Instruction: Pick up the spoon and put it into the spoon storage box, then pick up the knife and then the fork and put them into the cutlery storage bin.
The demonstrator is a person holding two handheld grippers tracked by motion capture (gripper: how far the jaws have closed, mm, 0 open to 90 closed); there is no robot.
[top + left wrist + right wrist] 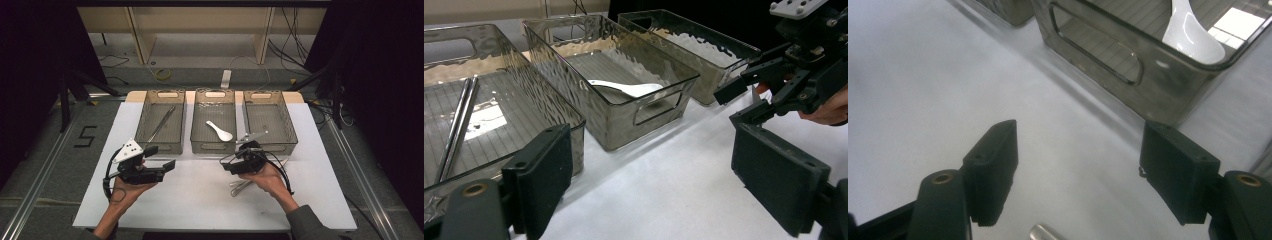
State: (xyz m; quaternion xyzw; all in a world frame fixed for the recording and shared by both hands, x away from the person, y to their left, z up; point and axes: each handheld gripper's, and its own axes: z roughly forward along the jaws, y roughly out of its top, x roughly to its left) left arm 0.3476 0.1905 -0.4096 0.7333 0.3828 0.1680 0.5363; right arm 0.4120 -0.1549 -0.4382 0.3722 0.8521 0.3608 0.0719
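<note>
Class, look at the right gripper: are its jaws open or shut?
Open. In the right gripper view, the right gripper has its jaws wide apart, with bare white table between them.

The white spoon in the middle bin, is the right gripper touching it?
Apart. In the right gripper view the white spoon lies inside the middle bin, behind its wall, while the right gripper hangs open over bare table in front of it.
</note>
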